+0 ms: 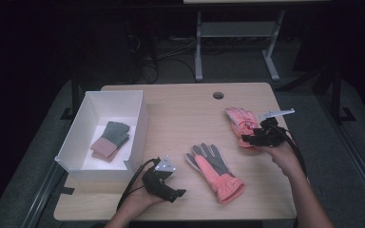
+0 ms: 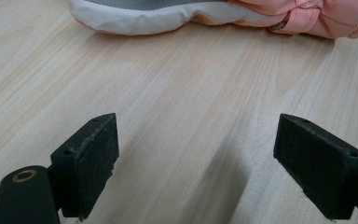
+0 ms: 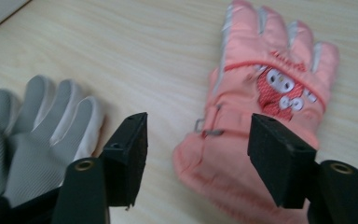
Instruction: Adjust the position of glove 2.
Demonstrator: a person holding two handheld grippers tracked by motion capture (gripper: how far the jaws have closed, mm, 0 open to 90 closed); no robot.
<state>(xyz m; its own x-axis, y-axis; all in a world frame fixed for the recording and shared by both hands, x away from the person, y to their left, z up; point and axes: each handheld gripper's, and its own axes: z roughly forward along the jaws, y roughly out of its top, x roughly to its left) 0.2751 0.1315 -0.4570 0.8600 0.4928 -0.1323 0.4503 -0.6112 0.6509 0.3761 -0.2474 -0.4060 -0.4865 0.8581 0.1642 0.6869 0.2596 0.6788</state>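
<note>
Gloves: from above, the back-up glove lies right of the palm-up glove on the bench, under the right gripper. Left gripper: fingers spread, empty, facing the palm-up glove. Right gripper: fingers part-open, straddling the back-up glove's cuff, apparently aligned for a grasp.

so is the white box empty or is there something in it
Not empty. The white box holds one folded pair of gloves, grey-green with pink cuffs, lying flat on its floor in the high view.
</note>
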